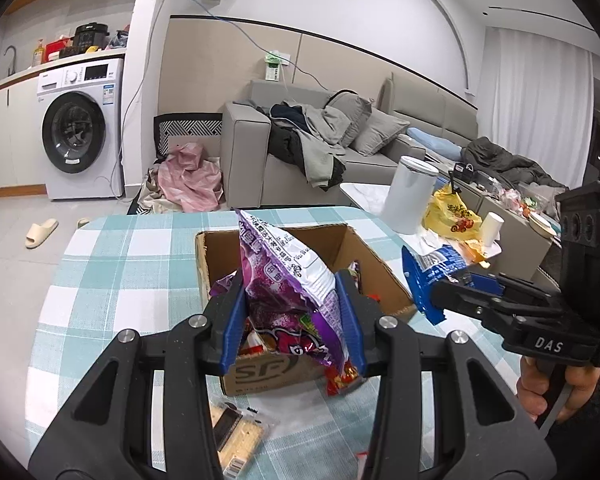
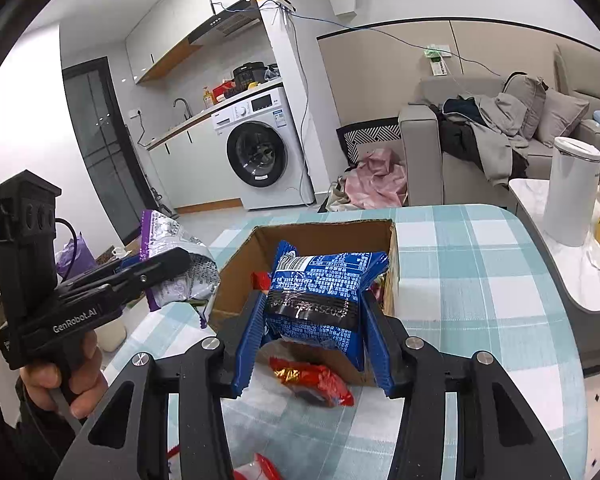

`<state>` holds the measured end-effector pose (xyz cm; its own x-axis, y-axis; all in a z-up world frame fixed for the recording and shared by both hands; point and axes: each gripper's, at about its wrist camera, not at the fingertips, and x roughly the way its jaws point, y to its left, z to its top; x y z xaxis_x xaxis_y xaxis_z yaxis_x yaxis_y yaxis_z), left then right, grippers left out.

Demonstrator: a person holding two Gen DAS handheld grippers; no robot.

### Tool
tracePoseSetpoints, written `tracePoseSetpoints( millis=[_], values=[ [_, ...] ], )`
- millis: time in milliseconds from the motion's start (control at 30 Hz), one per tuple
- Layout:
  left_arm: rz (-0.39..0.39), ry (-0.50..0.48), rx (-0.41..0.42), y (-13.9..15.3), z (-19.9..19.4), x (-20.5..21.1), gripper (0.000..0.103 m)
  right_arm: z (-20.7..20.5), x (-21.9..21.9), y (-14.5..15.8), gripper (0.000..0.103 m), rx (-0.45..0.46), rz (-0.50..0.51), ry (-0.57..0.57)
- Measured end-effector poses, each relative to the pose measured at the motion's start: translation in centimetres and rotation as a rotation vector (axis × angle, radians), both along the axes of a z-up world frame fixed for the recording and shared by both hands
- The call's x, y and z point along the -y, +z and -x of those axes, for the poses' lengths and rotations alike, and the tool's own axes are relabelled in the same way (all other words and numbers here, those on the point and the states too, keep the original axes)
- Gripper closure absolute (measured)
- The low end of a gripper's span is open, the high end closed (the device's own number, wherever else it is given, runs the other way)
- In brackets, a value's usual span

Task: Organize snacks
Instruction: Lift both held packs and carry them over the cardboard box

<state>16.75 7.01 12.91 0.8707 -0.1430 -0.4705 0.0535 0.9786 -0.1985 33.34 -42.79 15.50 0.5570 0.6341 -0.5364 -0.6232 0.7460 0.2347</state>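
On the checked teal tablecloth we find an open cardboard box, flaps up, with several snack packets lying inside it. We hold the left gripper above the near side of the box; its blue fingers are clamped on a purple snack bag, which stands upright between them. We hold the right gripper over the same box from the other side, its blue fingers closed against both edges of a blue snack packet, suspended over the box opening. A red snack packet lies on the cloth just beside the near box wall. A clear-wrapped biscuit pack lies on the cloth near the left gripper. Behind the table stand a white cylindrical bin and a grey sofa.
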Motion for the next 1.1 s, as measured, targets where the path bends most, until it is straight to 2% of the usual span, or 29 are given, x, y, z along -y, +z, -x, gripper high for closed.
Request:
tracePoseSetpoints(
  millis=[333, 1100],
  values=[
    [0.013, 0.033, -0.013, -0.3, -3.8, -1.5, 0.064, -1.9, -1.8, 0.4, 0.055, 0.001, 0.009, -0.005],
    [-0.017, 0.046, -0.08, -4.0, -10.9, -0.7, 0.064, -6.4, -4.5, -2.5, 0.055, -0.075, 0.02, -0.015]
  ],
)
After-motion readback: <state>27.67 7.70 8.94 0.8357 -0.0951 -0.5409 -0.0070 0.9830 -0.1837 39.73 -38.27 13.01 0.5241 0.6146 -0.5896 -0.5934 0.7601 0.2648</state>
